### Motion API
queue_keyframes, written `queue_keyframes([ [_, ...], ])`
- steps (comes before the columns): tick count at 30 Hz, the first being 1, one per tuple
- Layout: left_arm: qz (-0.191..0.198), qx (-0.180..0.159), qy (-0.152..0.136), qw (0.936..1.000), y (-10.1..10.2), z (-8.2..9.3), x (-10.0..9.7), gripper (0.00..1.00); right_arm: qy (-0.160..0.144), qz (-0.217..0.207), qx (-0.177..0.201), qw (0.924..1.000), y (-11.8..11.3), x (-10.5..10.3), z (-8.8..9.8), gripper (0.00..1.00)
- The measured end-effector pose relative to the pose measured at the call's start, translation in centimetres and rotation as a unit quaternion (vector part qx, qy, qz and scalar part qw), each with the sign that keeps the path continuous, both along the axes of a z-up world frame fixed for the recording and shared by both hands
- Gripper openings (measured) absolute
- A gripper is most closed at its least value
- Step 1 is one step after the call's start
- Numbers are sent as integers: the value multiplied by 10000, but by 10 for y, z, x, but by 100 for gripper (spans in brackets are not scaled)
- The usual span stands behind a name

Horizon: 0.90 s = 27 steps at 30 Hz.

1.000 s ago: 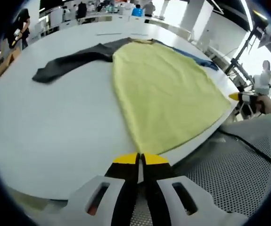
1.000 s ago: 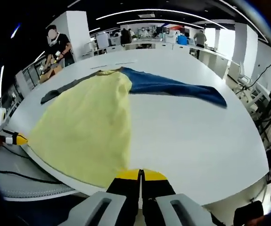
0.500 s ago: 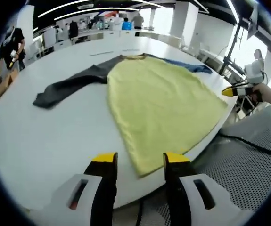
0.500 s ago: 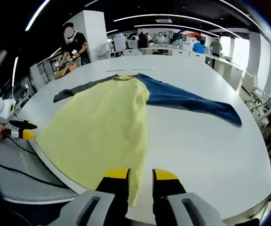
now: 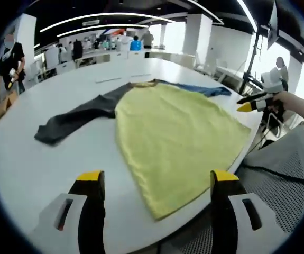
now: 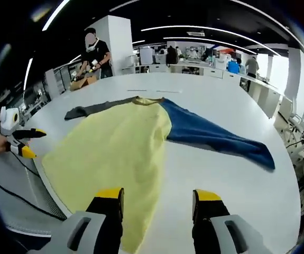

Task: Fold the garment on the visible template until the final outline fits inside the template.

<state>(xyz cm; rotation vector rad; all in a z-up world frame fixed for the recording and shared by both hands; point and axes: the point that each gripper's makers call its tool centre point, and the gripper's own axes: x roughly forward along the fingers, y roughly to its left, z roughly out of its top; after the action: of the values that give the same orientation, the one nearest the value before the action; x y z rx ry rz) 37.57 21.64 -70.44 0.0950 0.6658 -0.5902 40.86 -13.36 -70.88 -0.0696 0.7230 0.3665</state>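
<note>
A garment with a yellow body [image 5: 178,137], a dark grey sleeve [image 5: 77,119] and a blue sleeve [image 5: 207,91] lies spread flat on the white table [image 5: 30,164]. My left gripper [image 5: 157,180] is open, its jaws wide apart just short of the near hem corner, holding nothing. In the right gripper view the same yellow body [image 6: 109,151], blue sleeve [image 6: 220,140] and grey sleeve [image 6: 96,107] show, with my right gripper [image 6: 158,194] open above the other hem corner. Each gripper shows in the other's view, held in a hand: right gripper [image 5: 249,102], left gripper [image 6: 27,143].
The table's near edge runs under the hem. Beyond it are a perforated metal surface [image 5: 278,182] and a black cable [image 6: 14,198]. A person [image 6: 94,50] works at a box beyond the far side of the table. Desks and other people fill the background.
Both grippers were shut at the hem corners a second ago. They have opened, let the hem drop flat on the table and drawn back a little.
</note>
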Motion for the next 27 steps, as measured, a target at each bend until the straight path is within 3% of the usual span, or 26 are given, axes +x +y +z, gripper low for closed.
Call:
queue_keyframes([
  [11,-91,-160,-211,9996,-8,10,8,99,-461,250,-220,9984,-3,49,14,48],
  [18,-188,-343,-393,9985,-14,22,12,99,-573,238,137,9980,3,83,22,43],
  [27,-21,-271,-432,9987,-9,21,21,96,-527,477,66,9974,10,112,11,35],
])
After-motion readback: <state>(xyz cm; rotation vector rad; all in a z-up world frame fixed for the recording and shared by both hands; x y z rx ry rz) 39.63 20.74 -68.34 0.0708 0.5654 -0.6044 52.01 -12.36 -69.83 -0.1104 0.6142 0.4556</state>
